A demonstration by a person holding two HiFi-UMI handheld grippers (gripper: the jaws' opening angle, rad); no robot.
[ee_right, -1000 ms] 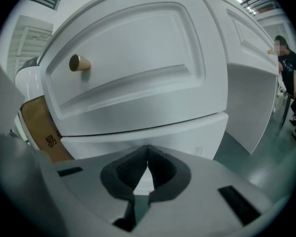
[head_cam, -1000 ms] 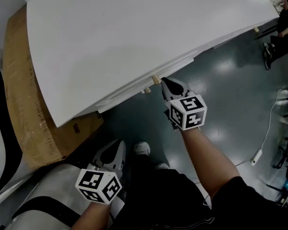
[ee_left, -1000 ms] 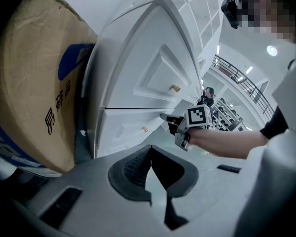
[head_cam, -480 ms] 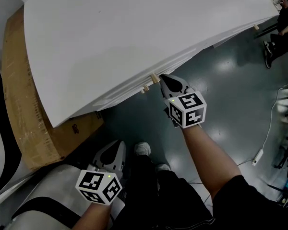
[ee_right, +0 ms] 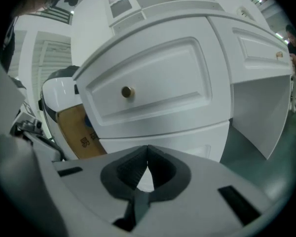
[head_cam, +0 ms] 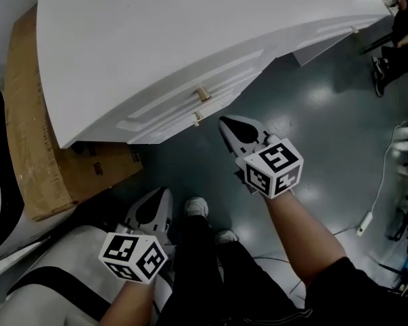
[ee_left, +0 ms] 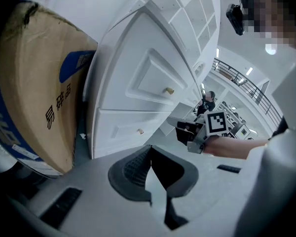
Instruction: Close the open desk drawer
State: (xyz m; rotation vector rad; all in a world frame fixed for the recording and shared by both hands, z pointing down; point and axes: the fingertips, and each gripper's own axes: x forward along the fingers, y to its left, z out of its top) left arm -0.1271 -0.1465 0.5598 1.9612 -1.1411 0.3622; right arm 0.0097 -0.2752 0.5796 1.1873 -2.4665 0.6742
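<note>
Glossy dark floor [head_cam: 326, 107] beneath a white desk [head_cam: 190, 26] filling the upper part of the head view. Top drawer [ee_right: 148, 88] straight ahead of the right gripper [head_cam: 226, 123], looking pushed in, panelled front level with the lower drawer [ee_right: 197, 137] beneath it. Brass knob [ee_right: 127, 92] ahead of and above the jaw tips, apart from them. Right gripper clenched on nothing, pads meeting at the tips, pointing at the drawer fronts without touching. Left gripper [head_cam: 156, 201] held low and well back, nearer the body, likewise closed with nothing between the jaws, aimed toward the same cabinet side. Brown cardboard box [head_cam: 27, 141] with printed characters off to the left of the left gripper, against the desk's end. White shoe [head_cam: 198, 208] on the floor just right of the left gripper, between both grippers.
</note>
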